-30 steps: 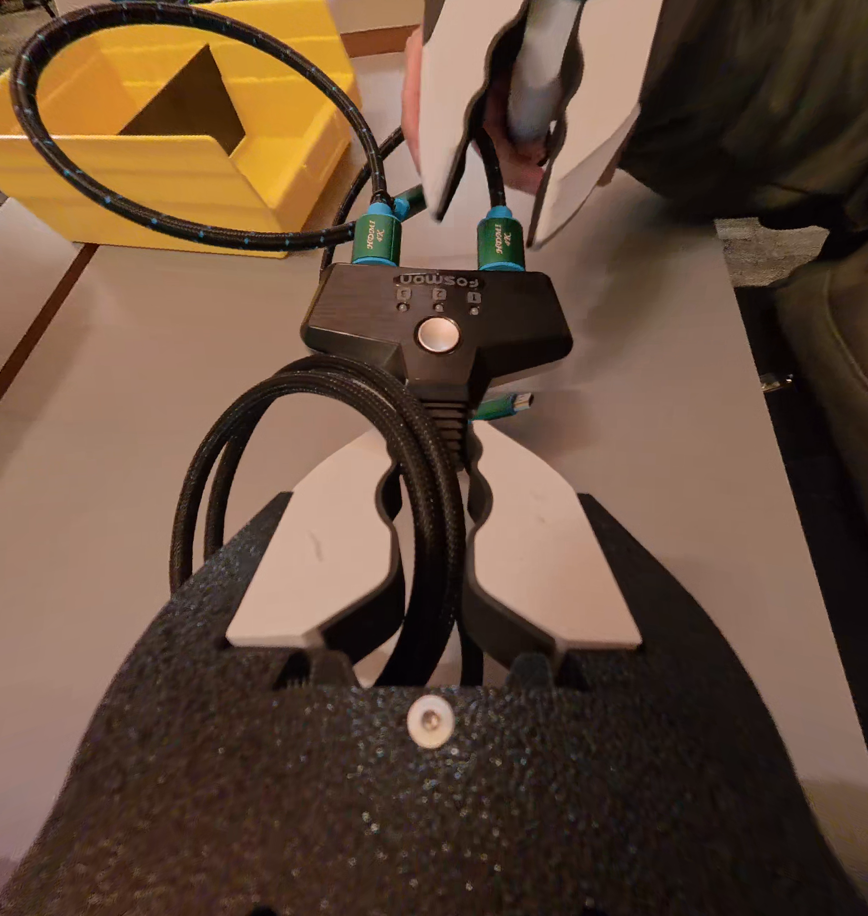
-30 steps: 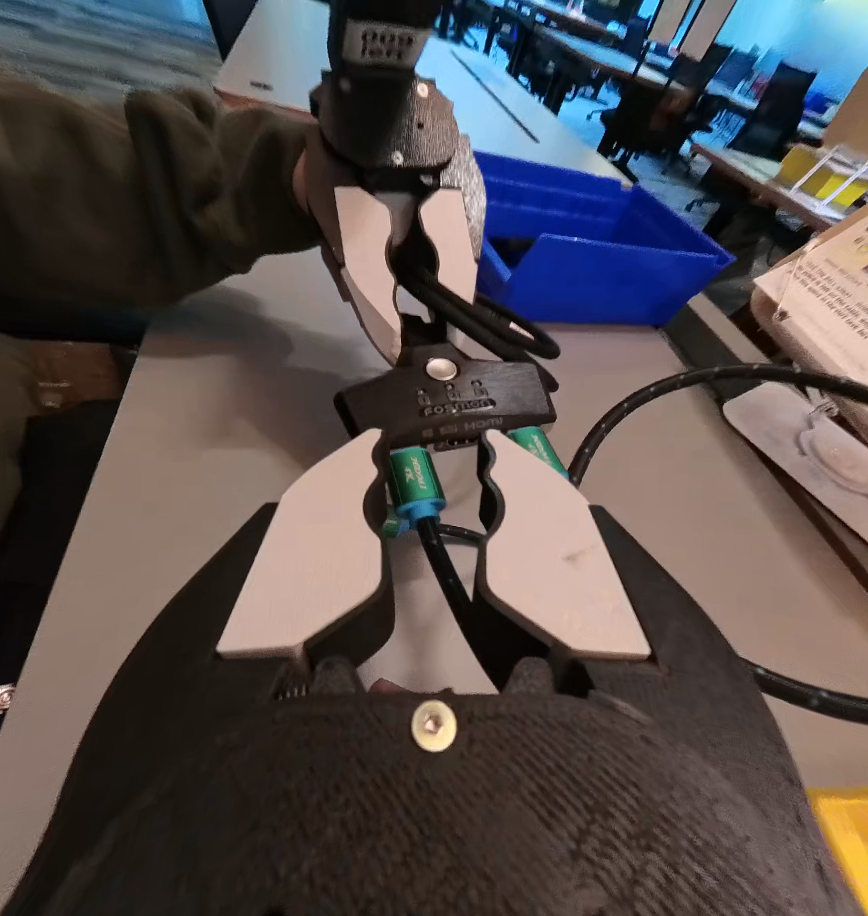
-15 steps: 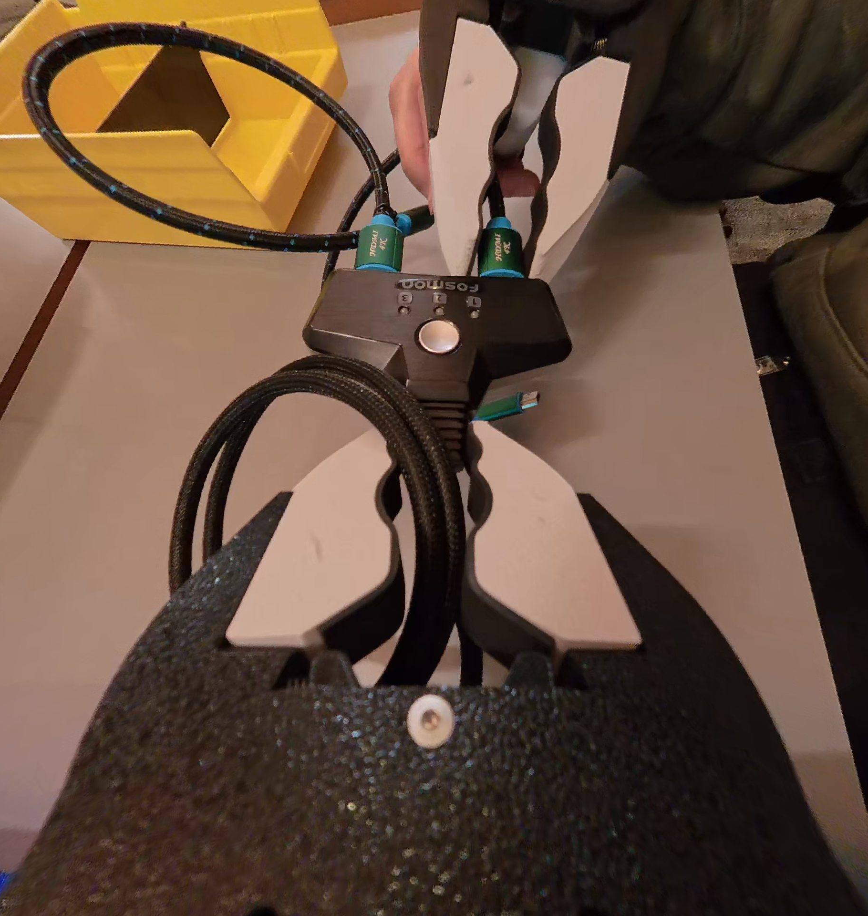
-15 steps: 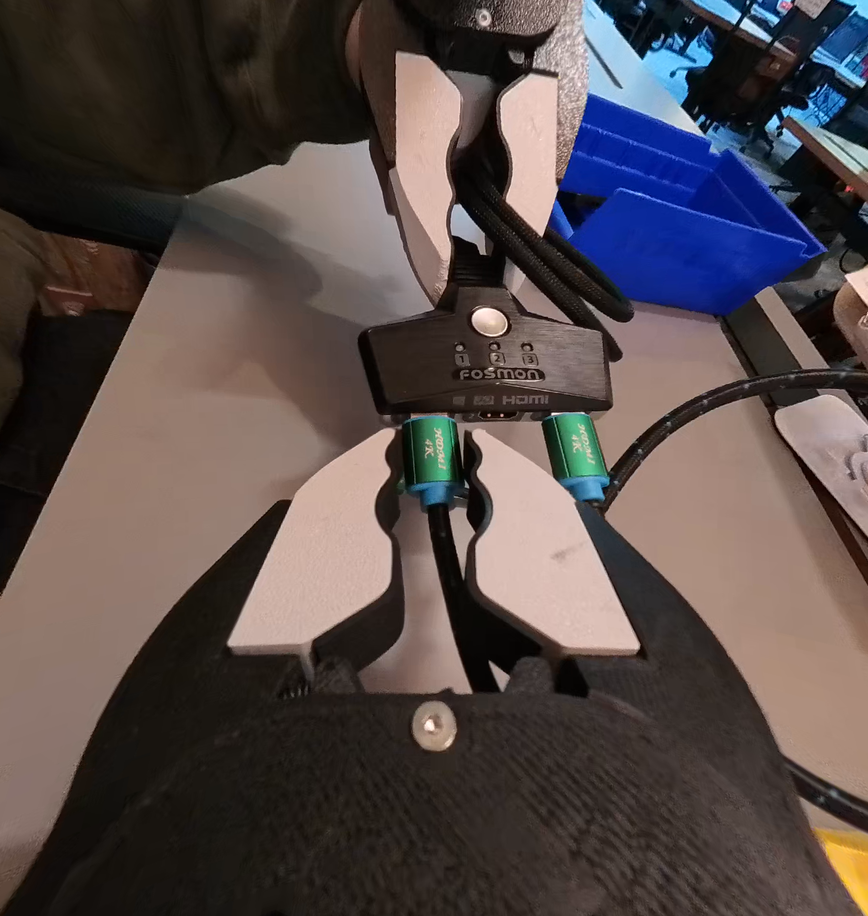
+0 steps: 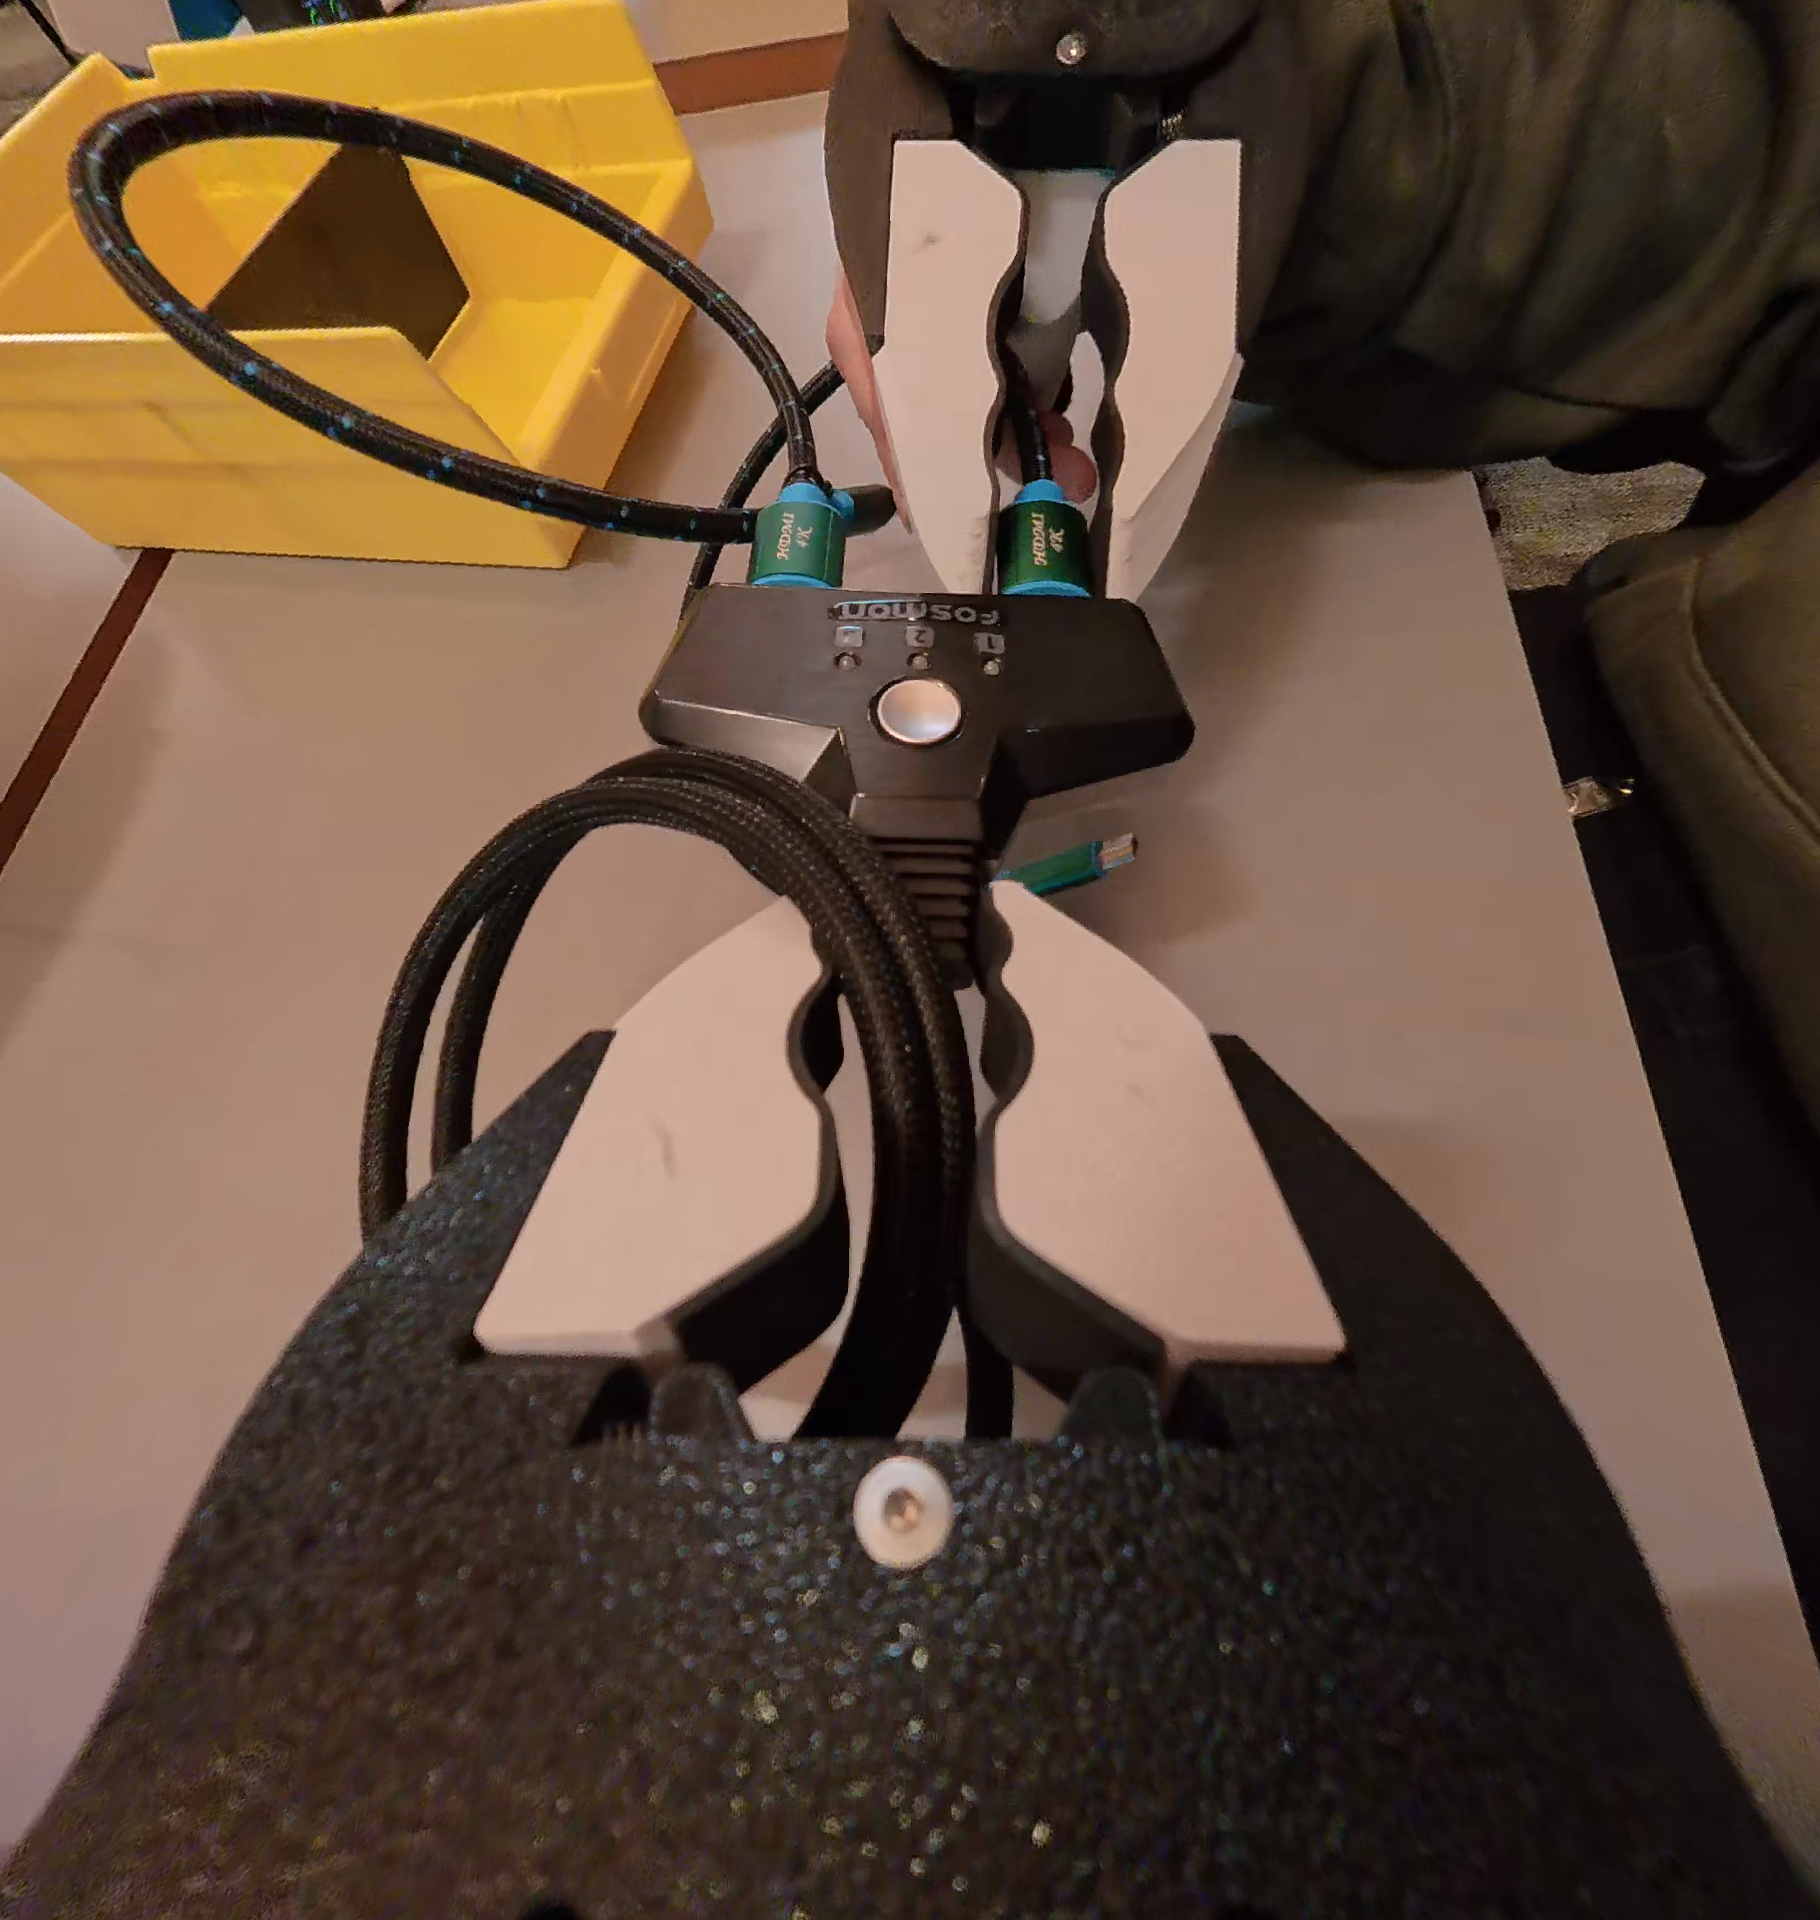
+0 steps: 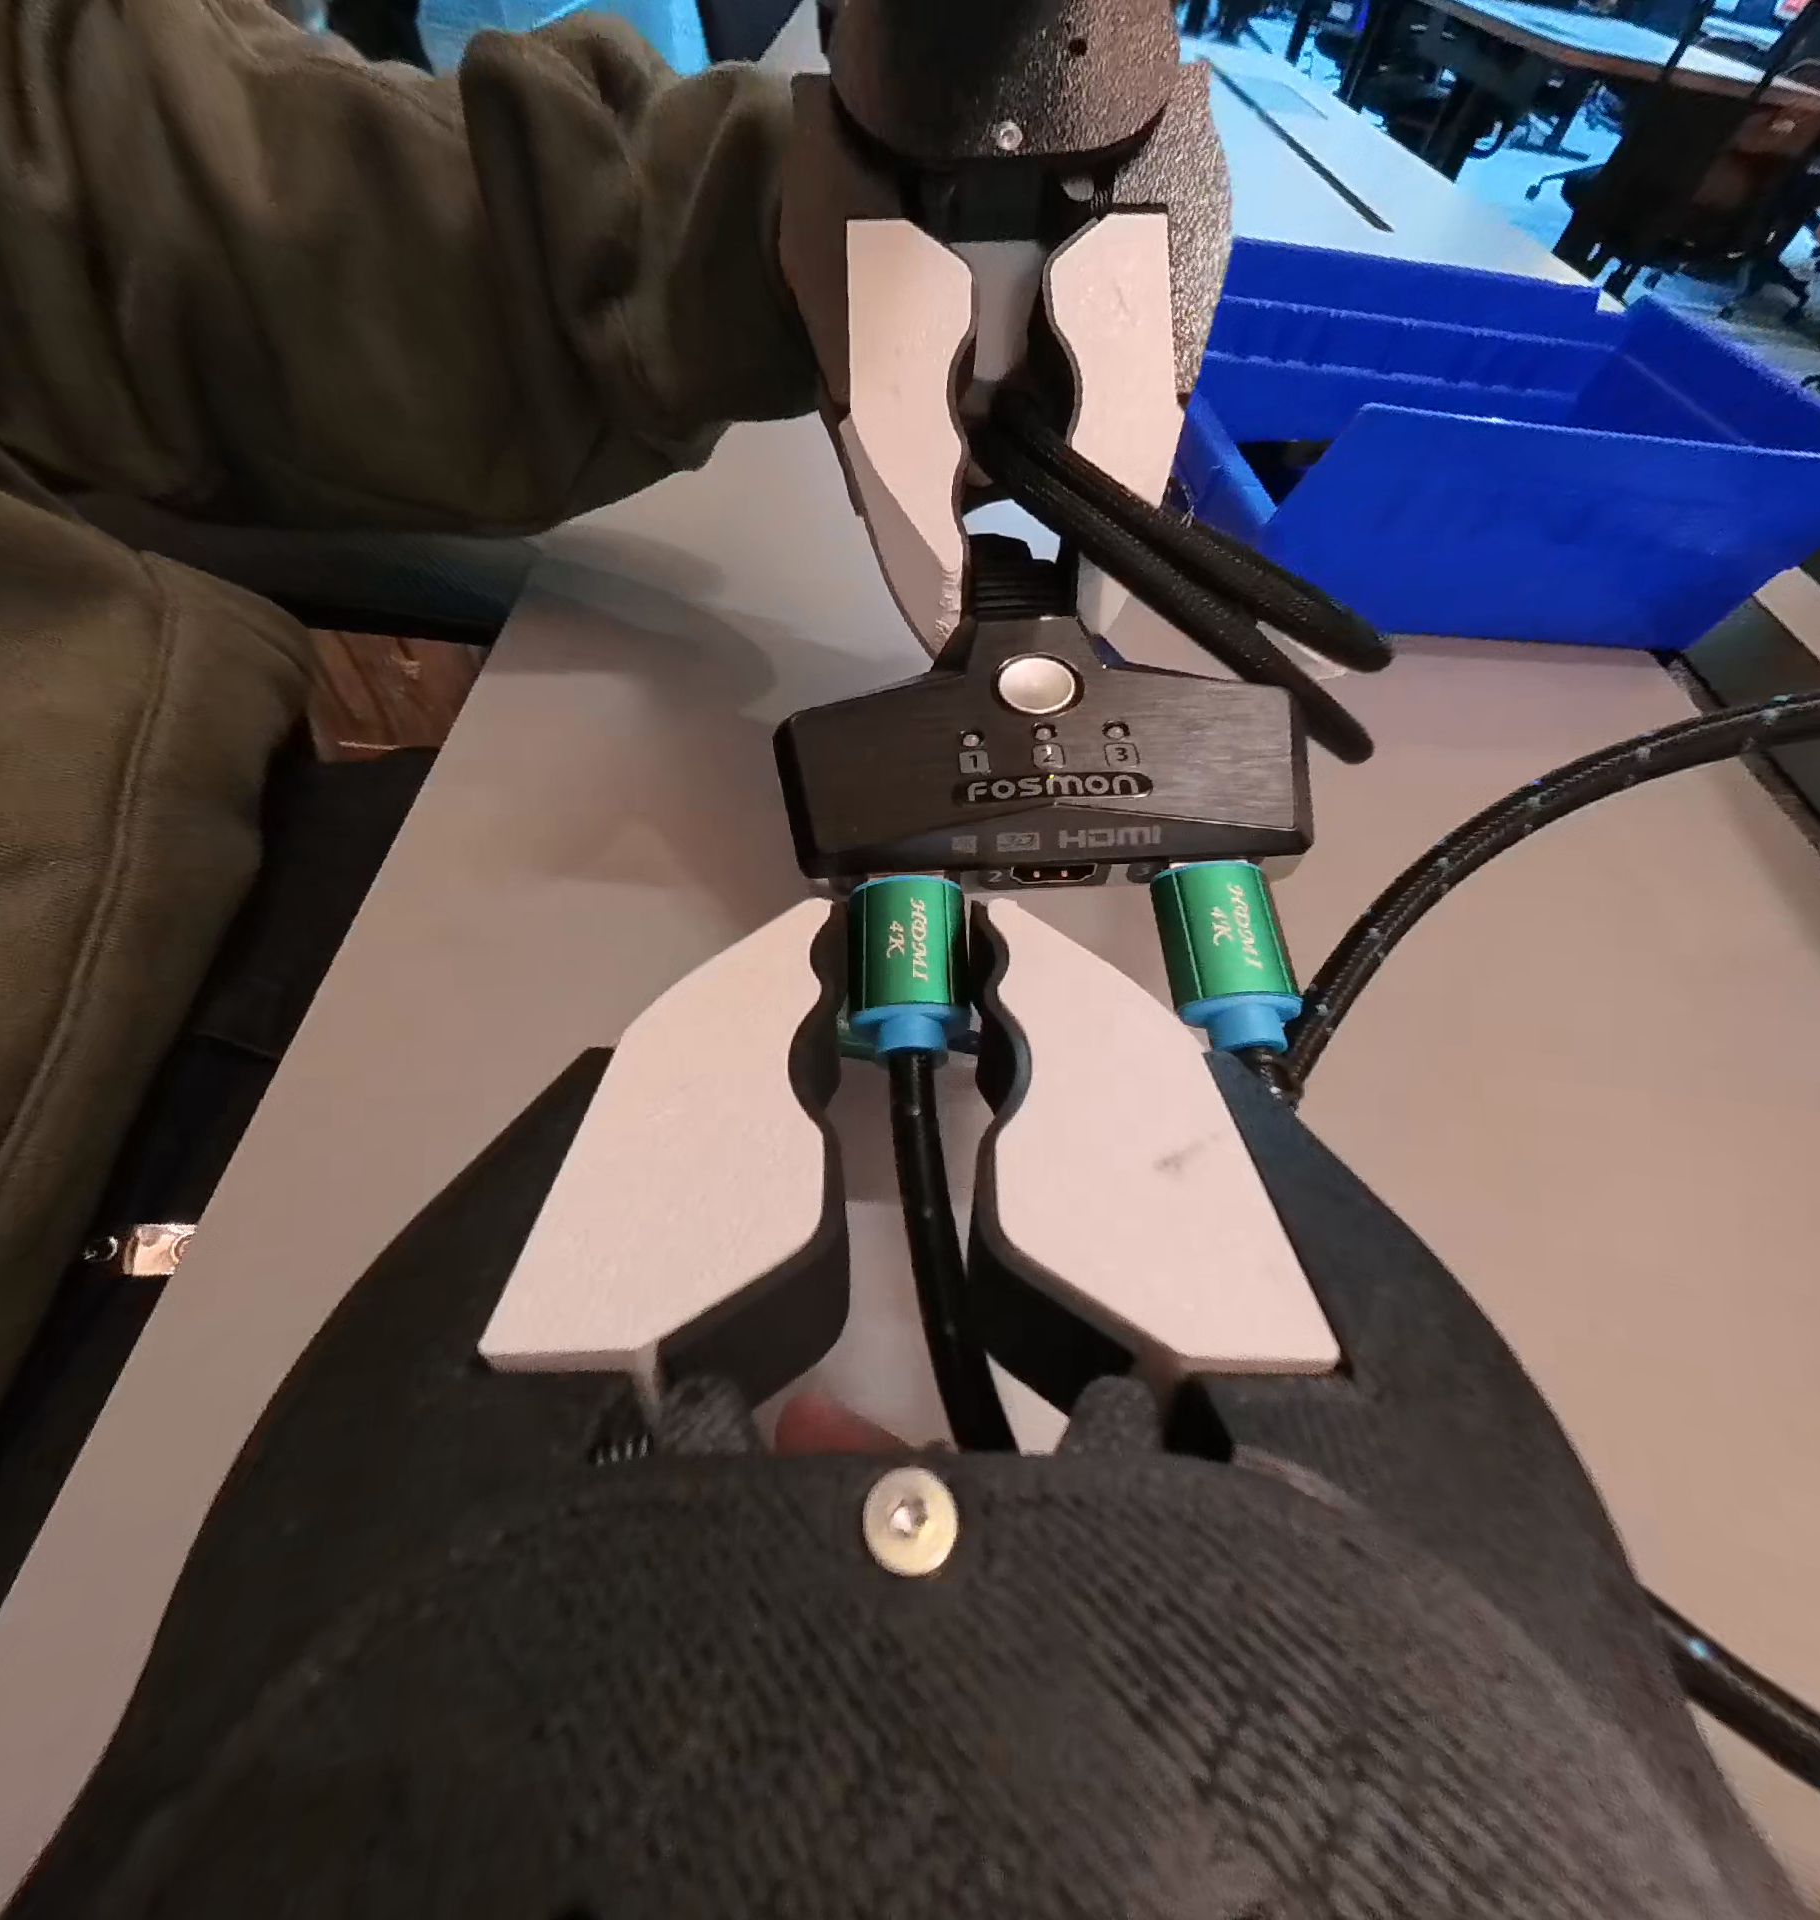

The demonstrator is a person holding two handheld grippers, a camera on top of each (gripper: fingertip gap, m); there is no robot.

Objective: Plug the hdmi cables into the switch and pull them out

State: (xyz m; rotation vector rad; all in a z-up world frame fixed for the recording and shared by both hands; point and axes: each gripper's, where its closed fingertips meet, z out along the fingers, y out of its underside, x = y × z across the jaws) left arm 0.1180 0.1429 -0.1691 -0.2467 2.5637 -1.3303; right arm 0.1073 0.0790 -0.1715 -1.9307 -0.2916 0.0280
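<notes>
While the black switch (image 6: 1041, 769) sits flat on the grey table (image 6: 594, 831), its port edge faces the right gripper (image 6: 901, 920), which pinches a plugged-in green plug (image 6: 904, 966) lengthwise. Opposite, the left gripper (image 5: 904, 914) clamps the switch's ribbed neck. A second plug (image 6: 1223, 956) sits beside it; table edges run close on both sides.

left gripper (image 5: 921, 914) fingers pinched together, right gripper (image 6: 901, 914) fingers clamped (opposite, facing it)

Both tools: speckled black bodies, grey-white scalloped fingers (image 5: 1114, 1164), silver screw (image 6: 910, 1524) centred at the base; olive-green sleeve (image 6: 366, 260) upper left.
</notes>
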